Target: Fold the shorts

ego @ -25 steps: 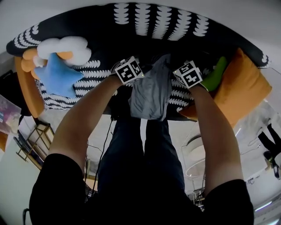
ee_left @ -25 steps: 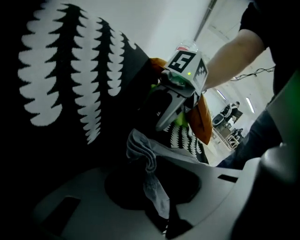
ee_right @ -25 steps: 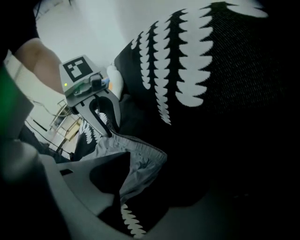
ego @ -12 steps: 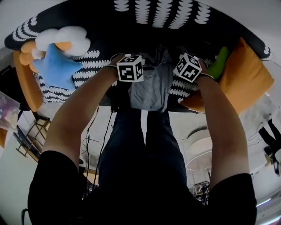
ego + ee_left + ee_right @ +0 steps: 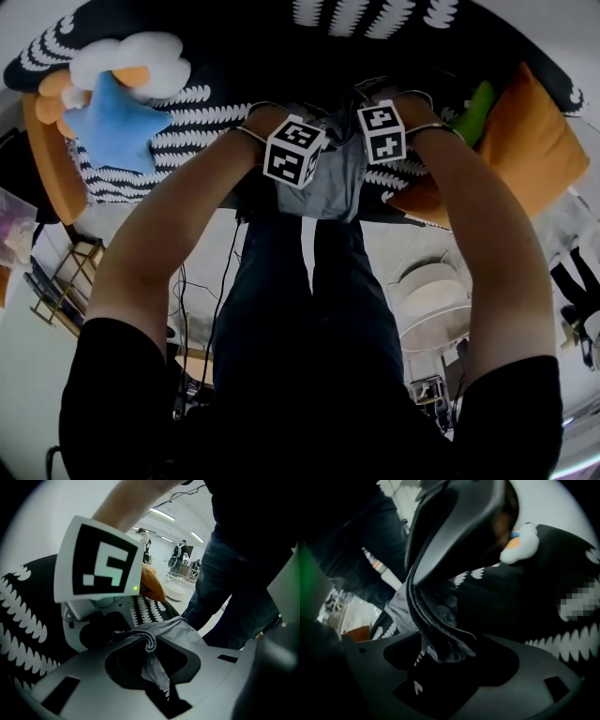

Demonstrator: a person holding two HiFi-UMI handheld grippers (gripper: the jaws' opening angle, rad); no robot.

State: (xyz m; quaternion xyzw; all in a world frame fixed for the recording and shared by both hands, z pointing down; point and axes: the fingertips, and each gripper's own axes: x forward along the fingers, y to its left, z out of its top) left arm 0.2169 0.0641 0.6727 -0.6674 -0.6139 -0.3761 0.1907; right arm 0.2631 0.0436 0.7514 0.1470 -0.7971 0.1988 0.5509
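Seen from above, a person in dark trousers stands against the near edge of a bed [image 5: 281, 42]. The bed is covered in black cloth with rows of white leaf shapes. Both bare forearms reach out over that edge, close together, each ending in a marker cube.

The grey shorts [image 5: 330, 186] hang between the cubes, right at the bed's near edge, bunched and creased. The left claw [image 5: 151, 660] pinches a gathered, ribbed edge of the shorts, with thin grey cloth trailing down through its gap. The right claw [image 5: 440, 660] is spread wide, its jaws having just been opening. A darker ribbed band of the shorts lies folded in the gap between them, not squeezed.

Just beside the right arm sit a green object [image 5: 478, 111] and a large orange cushion [image 5: 530, 141], narrowing the room on that side. On the left, well apart from the arms, lie a blue star cushion [image 5: 112, 122], a white cloud cushion [image 5: 131, 56] and a second orange cushion [image 5: 45, 159]. Beyond the claws, the black cover runs open toward the bed's far edge.
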